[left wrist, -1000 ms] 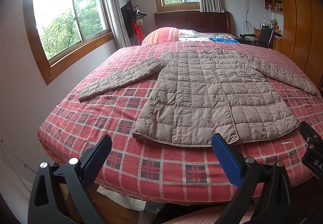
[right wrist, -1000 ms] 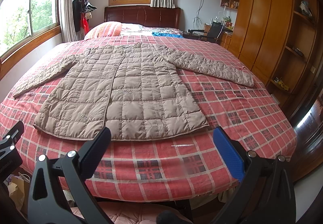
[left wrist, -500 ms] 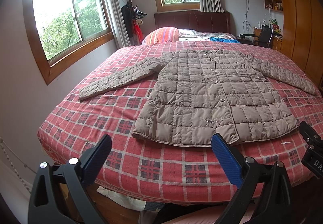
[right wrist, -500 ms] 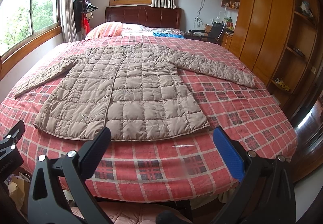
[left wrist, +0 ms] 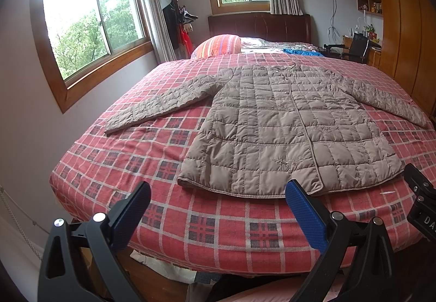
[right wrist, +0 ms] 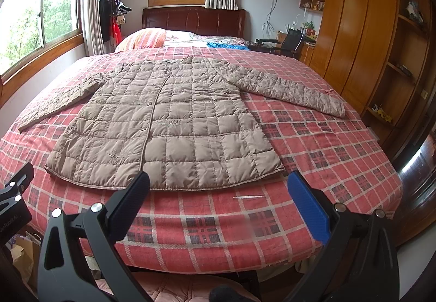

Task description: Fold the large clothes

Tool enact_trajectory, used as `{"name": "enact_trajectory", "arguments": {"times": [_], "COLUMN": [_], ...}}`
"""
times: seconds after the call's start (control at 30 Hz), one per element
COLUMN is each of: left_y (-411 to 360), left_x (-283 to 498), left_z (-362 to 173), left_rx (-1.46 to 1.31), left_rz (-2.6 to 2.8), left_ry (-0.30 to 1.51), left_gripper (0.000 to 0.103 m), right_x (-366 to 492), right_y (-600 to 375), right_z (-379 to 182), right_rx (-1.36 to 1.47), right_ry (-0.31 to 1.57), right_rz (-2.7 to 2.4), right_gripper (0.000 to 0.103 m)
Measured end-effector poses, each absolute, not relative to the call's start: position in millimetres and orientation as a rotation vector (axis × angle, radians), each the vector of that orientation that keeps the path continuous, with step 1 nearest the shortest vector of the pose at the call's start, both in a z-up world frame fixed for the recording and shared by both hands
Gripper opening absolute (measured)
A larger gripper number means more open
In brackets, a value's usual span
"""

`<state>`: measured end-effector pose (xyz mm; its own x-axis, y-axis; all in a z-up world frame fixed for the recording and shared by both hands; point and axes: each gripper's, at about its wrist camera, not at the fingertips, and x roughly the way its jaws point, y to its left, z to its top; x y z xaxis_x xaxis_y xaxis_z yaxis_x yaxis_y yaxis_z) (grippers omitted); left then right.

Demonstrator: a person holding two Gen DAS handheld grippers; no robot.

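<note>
A beige quilted jacket (left wrist: 286, 125) (right wrist: 169, 122) lies flat on the red plaid bed (left wrist: 207, 223) (right wrist: 327, 144), front up, hem towards me, both sleeves spread out sideways. My left gripper (left wrist: 218, 190) hovers open off the foot of the bed, just short of the hem's left half, nothing between its fingers. My right gripper (right wrist: 218, 182) is open too, held before the hem's right half and holding nothing. Each gripper's edge shows at the side of the other's view.
A striped pillow (left wrist: 220, 44) and blue cloth (right wrist: 227, 46) lie at the headboard end. Windows line the left wall; a coat stand (right wrist: 114, 10) stands in the corner. Wooden wardrobes (right wrist: 362, 37) and a desk chair (right wrist: 288, 42) flank the right side. Bags sit on the floor below.
</note>
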<state>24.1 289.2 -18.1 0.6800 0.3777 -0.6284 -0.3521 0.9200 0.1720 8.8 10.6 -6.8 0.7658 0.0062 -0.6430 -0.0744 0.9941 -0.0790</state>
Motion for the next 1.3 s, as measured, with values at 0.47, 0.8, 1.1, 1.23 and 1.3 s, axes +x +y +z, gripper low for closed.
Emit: {"name": "enact_trajectory", "arguments": {"times": [0.47,0.8,1.1,1.23,1.3], "left_y": [295.6,298.4,249.2,212.9,192.2], "left_x": [54.7,140.9,279.6,344.9,378.2], "left_z": [-29.7,-32.5,-20.7,-19.8,-22.2], "left_rx": [-0.016,-0.087,-0.042,-0.028,-0.027], "left_rz": [0.348,0.231,0.134,0.029,-0.021], "left_ry": [0.782,0.854,0.855,0.895,0.922], "left_gripper": [0.099,0.099,0.099,0.099,0.099], "right_x": [35.1,88.3,195.4,250.9,279.3], "right_y": [11.6,-35.0,-154.7,-221.1,-258.8], "right_z": [-22.9,-39.8,-13.6,-13.2,-19.4], "right_rx": [-0.09,0.013,0.042,0.086,0.119], "right_ry": [0.794,0.868,0.815,0.843,0.878], "right_rz": [0.123,0.105,-0.074,-0.144,-0.196], "right_gripper": [0.1,0.1,0.1,0.1,0.1]}}
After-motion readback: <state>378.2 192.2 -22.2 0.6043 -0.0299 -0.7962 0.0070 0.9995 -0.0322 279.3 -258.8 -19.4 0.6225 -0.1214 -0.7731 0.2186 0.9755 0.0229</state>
